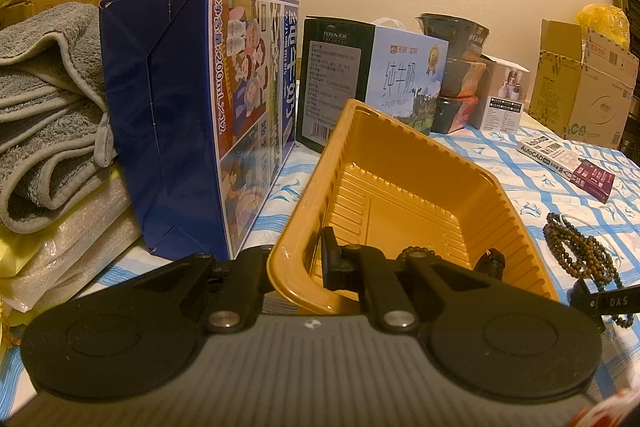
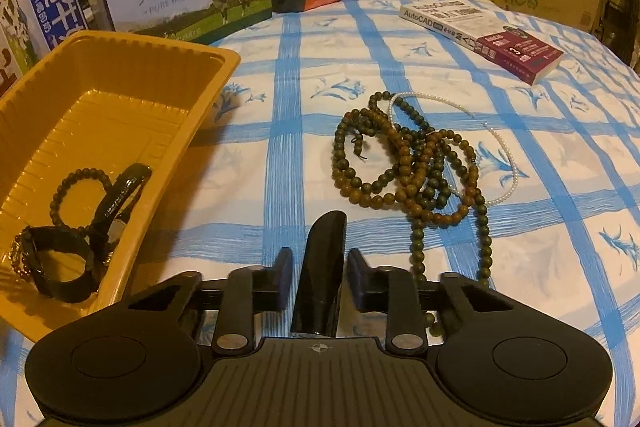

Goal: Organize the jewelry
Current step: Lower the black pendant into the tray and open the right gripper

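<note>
Leftward, hand-held gripper (image 1: 298,263) clamps tray (image 1: 400,163) rim — other (image 2: 318,267) ajar (black clip (image 2: 322,259) between, untouched).

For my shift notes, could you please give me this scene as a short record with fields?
Left gripper: shut on yellow tray rim
Right gripper: black piece between fingers, grip unclear
In tray: beaded bracelet, black bands
On cloth: wooden bead strands, pearl strand
</note>
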A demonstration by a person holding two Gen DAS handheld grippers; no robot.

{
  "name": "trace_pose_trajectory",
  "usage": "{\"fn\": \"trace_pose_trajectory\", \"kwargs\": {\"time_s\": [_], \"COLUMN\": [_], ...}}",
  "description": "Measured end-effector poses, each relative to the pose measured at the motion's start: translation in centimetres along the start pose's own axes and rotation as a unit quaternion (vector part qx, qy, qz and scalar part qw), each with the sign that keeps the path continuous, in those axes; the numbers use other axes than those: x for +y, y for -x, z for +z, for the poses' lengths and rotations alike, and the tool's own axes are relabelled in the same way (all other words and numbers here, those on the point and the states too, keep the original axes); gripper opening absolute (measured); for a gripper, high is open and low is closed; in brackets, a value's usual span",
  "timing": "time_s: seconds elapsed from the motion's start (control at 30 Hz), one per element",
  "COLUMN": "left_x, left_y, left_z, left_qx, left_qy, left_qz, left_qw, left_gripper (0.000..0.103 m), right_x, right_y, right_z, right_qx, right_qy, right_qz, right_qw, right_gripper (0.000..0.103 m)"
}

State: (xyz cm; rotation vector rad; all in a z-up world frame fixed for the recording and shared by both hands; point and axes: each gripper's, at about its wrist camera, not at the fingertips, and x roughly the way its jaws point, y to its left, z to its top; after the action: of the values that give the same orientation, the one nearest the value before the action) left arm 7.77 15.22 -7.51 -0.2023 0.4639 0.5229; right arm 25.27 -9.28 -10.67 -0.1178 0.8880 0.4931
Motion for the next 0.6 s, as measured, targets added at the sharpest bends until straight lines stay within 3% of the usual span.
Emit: {"fn": "trace_pose_trajectory", "kwargs": {"time_s": [0.27, 0.6], "left_x": [0.0, -0.2], "left_y": [0.0, 0.1], "left_z": [0.0, 0.1], "left_qx": [0.000, 0.000], "left_qy": [-0.001, -0.001], "left_qz": [0.000, -0.001], "left_qw": [1.0000, 1.0000], "left_gripper": [0.009, 0.009], "right_x": [0.0, 4.6], "right_y": [1.2, 5.5], "right_z": [0.1, 3.1], "right_qx": [-0.014, -0.059], "right_qy": [-0.006, -0.034], "right_qz": [0.017, 0.139], "right_qw": [1.000, 0.988], "right_gripper": [0.022, 0.022]}}
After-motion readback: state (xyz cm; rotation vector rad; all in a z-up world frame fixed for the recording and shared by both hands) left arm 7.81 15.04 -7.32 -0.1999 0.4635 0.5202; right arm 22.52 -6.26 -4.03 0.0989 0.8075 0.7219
